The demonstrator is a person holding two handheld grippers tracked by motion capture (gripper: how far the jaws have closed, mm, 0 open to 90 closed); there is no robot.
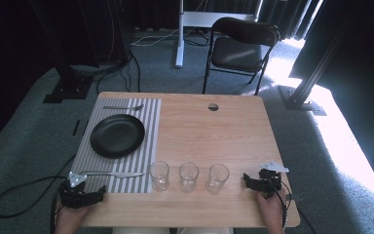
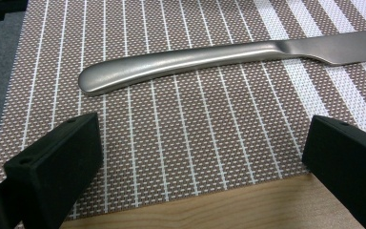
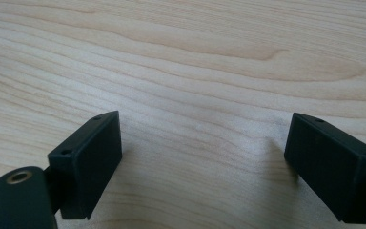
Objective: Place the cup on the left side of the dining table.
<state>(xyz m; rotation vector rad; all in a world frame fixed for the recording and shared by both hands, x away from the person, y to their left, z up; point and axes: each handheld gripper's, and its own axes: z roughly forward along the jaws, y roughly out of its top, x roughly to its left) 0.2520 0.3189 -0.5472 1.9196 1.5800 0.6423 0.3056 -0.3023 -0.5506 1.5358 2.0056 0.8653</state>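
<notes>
A striped placemat [image 1: 141, 141] lies on the left of the wooden table [image 1: 209, 136], with a black plate [image 1: 117, 135] on it. A fork [image 1: 122, 107] lies beyond the plate and a steel knife [image 1: 113, 174] lies on the mat's near edge. Three empty glasses [image 1: 188, 176] stand in a row right of the knife. My left gripper [image 1: 84, 194] rests open at the mat's near left corner. In the left gripper view the knife [image 2: 209, 59] lies just past my open jaws. My right gripper [image 1: 259, 183] is open on the bare wood at the near right, nothing between its jaws.
A round cable hole [image 1: 213, 107] sits near the table's far edge. A black chair [image 1: 241, 48] stands on the carpet beyond the table, next to a white stand [image 1: 179, 34]. Cables [image 1: 24, 187] trail off on the left floor.
</notes>
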